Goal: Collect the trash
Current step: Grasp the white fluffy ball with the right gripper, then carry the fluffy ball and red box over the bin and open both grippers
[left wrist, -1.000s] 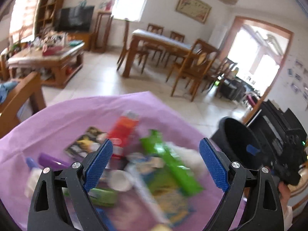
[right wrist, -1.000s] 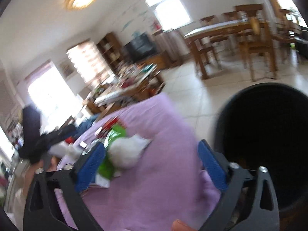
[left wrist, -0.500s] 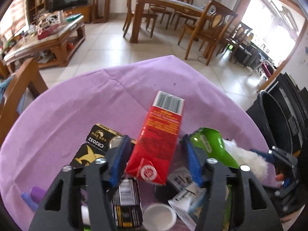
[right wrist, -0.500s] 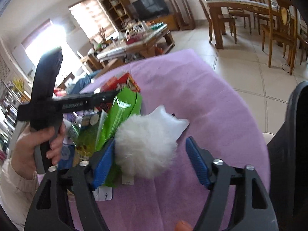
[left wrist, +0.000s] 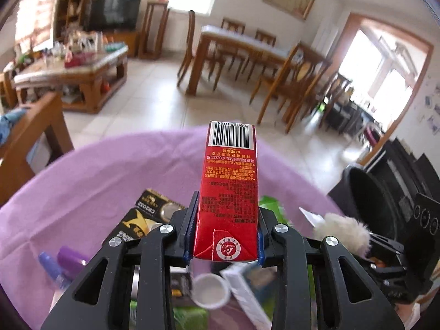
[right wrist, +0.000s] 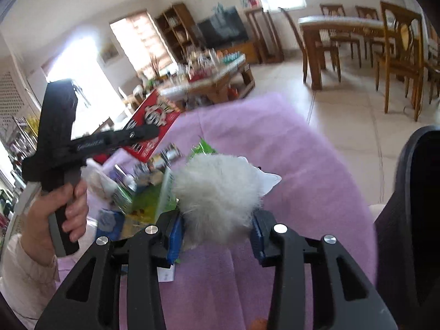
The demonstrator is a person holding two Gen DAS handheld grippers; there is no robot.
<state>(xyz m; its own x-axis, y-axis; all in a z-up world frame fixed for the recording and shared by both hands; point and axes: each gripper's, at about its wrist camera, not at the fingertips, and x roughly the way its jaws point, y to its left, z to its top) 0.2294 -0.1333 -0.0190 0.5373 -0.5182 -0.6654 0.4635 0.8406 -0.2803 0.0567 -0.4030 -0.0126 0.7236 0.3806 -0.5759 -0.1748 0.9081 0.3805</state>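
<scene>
My left gripper (left wrist: 224,233) is shut on a red drink carton (left wrist: 229,189) with a barcode on its far end, lifted above the purple cloth (left wrist: 110,170). The carton and left gripper also show in the right wrist view (right wrist: 152,126). My right gripper (right wrist: 216,231) is shut on a white fluffy ball (right wrist: 217,189) with a white paper tag, just above the cloth (right wrist: 288,165). The ball also shows at the right of the left wrist view (left wrist: 342,232). A black trash bin (left wrist: 365,195) stands right of the table; its rim also shows in the right wrist view (right wrist: 412,165).
Trash lies on the cloth: a black battery card (left wrist: 145,214), a purple pen (left wrist: 66,261), a white cap (left wrist: 210,291), a white-blue box (left wrist: 247,288), green wrappers (right wrist: 154,200). Wooden dining table and chairs (left wrist: 247,52) and a cluttered coffee table (left wrist: 74,68) stand beyond.
My left gripper closed on the red carton and lifted it off the cloth. My right gripper closed on the white fluffy ball.
</scene>
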